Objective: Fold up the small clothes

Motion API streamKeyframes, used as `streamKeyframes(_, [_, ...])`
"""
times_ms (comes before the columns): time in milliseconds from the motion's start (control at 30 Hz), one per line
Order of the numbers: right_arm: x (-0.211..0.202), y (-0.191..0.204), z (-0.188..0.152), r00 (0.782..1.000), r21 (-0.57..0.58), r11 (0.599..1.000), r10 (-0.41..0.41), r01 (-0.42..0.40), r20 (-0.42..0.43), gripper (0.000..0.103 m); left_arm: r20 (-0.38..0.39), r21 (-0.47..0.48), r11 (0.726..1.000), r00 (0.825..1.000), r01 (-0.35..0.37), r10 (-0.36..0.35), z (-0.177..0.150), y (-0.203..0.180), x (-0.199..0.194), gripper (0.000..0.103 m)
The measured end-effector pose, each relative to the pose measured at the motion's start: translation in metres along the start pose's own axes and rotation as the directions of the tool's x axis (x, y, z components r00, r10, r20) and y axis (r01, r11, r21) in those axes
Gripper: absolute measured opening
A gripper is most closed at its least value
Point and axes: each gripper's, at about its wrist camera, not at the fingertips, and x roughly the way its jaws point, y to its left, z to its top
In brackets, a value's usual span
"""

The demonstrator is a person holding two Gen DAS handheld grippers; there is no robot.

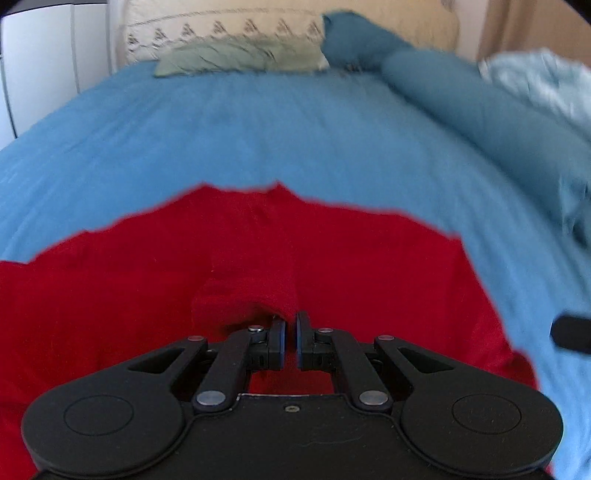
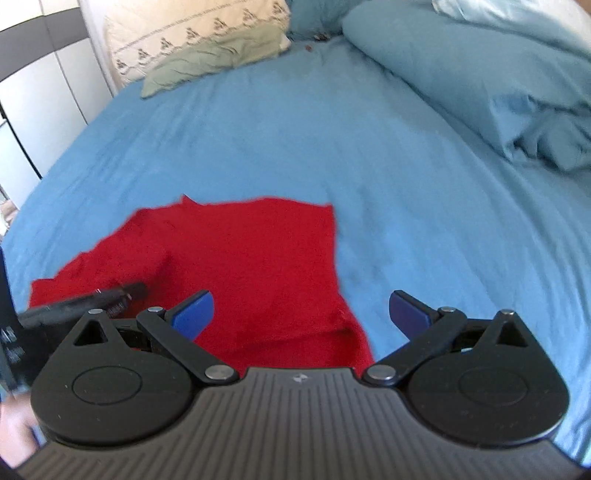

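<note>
Left gripper (image 1: 290, 325) pinched nearly shut, narrow slit between pads; raised fold of red cloth (image 1: 255, 266) bunched right at the fingertips, apparently caught there, though contact itself is hard to confirm. Hovers low over cloth, which fills the lower half of left wrist view.

Right gripper (image 2: 300, 314) spread wide, blue pads (image 2: 194, 314) well apart, nothing between them. Sits above near right edge of cloth (image 2: 236, 266); left finger over red fabric, right finger over bare sheet (image 2: 258, 140).

Cloth lies mostly flat on sheet, near edge of bed, irregular outline, small point sticking up on far edge. Right side folded or doubled near the right gripper, with a ridge visible. Left gripper's black body (image 2: 85, 301) visible at left in right wrist view, over cloth's left part. Dark tip of right gripper (image 1: 570, 334) at right edge of left wrist view.

Further out: patterned cream pillow (image 2: 192, 33) and green pillow (image 2: 207, 59) at head of bed, blue duvet (image 2: 480, 74) rolled along the right side, lighter blue fabric (image 1: 535, 77) beyond it. White cupboard (image 2: 48, 96) at left.

Both views slightly motion-blurred.
</note>
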Motion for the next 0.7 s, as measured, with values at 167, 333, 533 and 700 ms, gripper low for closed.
streamKeyframes(167, [0.018,-0.007,-0.008,1.0,0.012,1.0,0.007,-0.007,-0.024,0.103,-0.011,0.067,0.998,1.0,-0.005,0.006,-0.009,-0.013,0.01,0.026])
streamKeyframes(333, [0.024,0.01,0.003,0.998,-0.017,0.998,0.053,-0.053,-0.023,0.103,-0.002,0.063,0.998,1.0,0.005,-0.005,-0.015,0.011,-0.018,0.073])
streamKeyframes(533, [0.041,0.076,0.013,0.991,-0.221,0.967,0.117,-0.13,-0.07,0.103,-0.016,0.017,0.988,0.988,-0.154,0.154,-0.028,0.079,-0.054,0.073])
streamKeyframes(700, [0.073,0.146,-0.006,0.992,-0.434,0.893,0.094,-0.122,-0.084,0.1,-0.084,-0.055,0.958,0.957,-0.282,0.277,-0.052,0.149,-0.058,0.073])
